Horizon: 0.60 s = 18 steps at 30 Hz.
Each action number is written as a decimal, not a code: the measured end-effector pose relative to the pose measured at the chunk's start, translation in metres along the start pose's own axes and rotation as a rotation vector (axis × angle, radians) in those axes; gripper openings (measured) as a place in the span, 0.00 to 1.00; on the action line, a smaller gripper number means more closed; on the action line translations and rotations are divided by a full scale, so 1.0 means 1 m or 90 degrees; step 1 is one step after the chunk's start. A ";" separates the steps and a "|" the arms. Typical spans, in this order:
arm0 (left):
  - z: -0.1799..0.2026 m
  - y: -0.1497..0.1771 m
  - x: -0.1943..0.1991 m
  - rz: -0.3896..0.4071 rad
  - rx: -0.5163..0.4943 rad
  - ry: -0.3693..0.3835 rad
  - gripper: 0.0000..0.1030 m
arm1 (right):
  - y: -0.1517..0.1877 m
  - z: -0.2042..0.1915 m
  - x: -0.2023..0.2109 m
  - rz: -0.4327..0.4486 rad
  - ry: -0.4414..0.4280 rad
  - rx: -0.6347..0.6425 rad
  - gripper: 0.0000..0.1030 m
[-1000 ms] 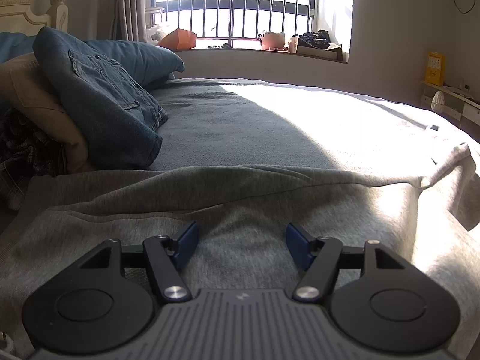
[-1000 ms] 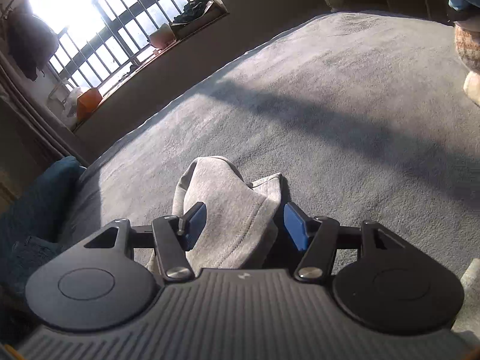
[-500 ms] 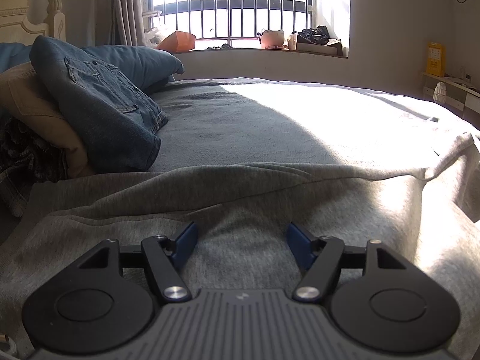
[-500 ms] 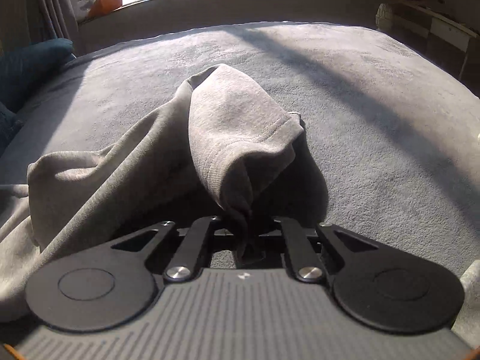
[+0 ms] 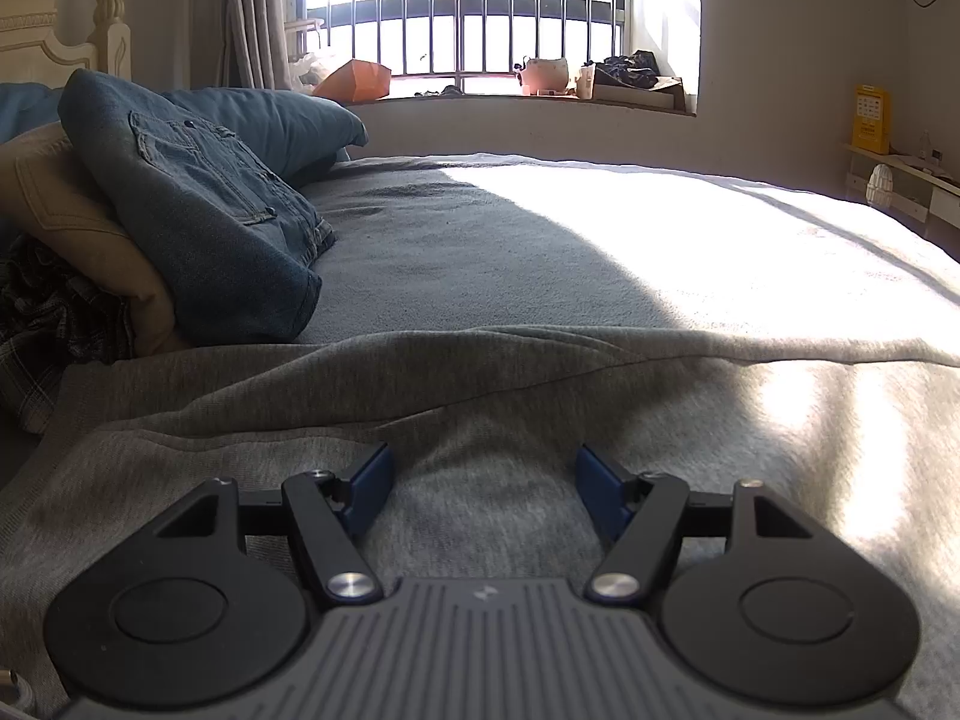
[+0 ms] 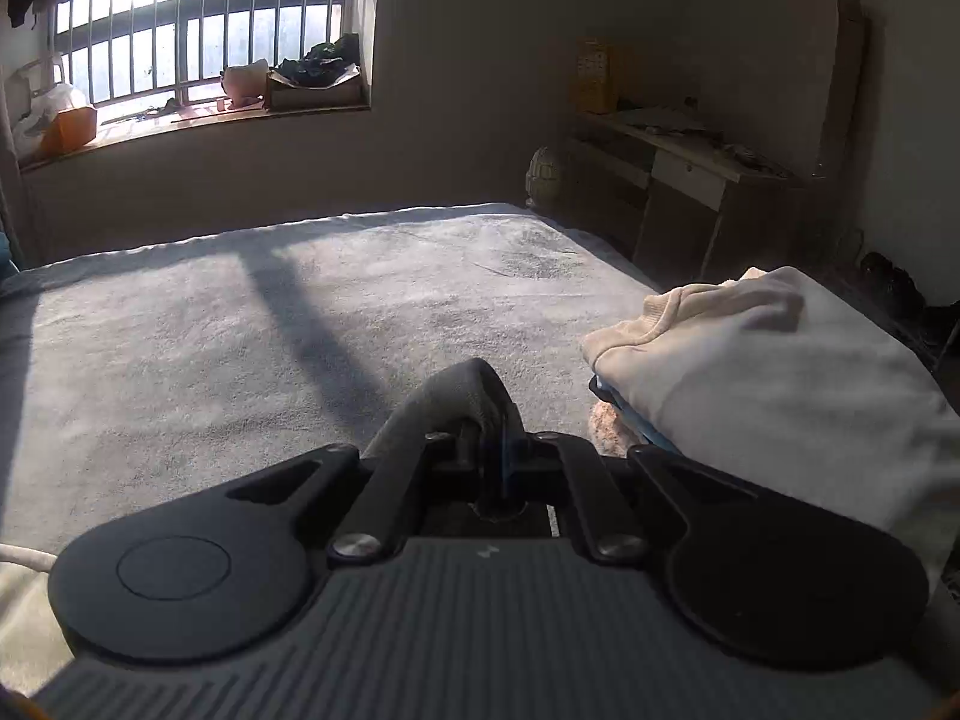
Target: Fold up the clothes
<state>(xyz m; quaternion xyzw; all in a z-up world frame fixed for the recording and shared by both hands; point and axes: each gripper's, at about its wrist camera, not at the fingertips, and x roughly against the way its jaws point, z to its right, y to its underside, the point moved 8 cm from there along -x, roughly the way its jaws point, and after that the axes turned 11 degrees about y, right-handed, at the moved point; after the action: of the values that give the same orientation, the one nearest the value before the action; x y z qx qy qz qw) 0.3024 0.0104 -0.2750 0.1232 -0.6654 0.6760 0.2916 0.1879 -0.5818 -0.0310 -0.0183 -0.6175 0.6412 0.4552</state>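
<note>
A grey sweatshirt (image 5: pixel 480 396) lies spread across the near part of the bed. My left gripper (image 5: pixel 483 480) hovers low over its body, open, blue pads apart with cloth beneath them and nothing pinched. In the right wrist view my right gripper (image 6: pixel 495 456) is shut on a fold of the same grey sweatshirt (image 6: pixel 456 396), which arches up out of the jaws above the bed. The rest of the garment is hidden below the gripper body.
Folded jeans (image 5: pixel 204 222), a tan garment (image 5: pixel 72 222) and a blue pillow (image 5: pixel 270 120) pile at the left. A stack of folded clothes topped by a cream piece (image 6: pixel 750 360) sits at the right. Grey bedspread (image 6: pixel 240 330) stretches to the window wall; a desk (image 6: pixel 690 180) stands beyond.
The right gripper closed on the sweatshirt's end and lifted it, swinging toward the folded stack at the right. The left gripper stayed where it was, open.
</note>
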 end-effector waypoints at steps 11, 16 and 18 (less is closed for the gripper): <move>-0.001 0.000 -0.001 0.000 0.002 0.001 0.67 | 0.125 0.052 -0.028 -0.138 0.067 -0.053 0.03; -0.001 0.001 -0.001 -0.001 0.001 0.000 0.67 | 0.207 0.074 -0.051 -0.309 0.078 -0.097 0.13; -0.001 0.001 -0.001 -0.001 0.000 -0.001 0.67 | 0.218 0.082 -0.052 -0.319 0.096 -0.115 0.21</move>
<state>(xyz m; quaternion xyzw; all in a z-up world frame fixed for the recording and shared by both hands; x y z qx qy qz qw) 0.3033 0.0111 -0.2764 0.1243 -0.6658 0.6753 0.2919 0.0477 -0.6380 -0.2159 0.0470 -0.6220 0.4476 0.6407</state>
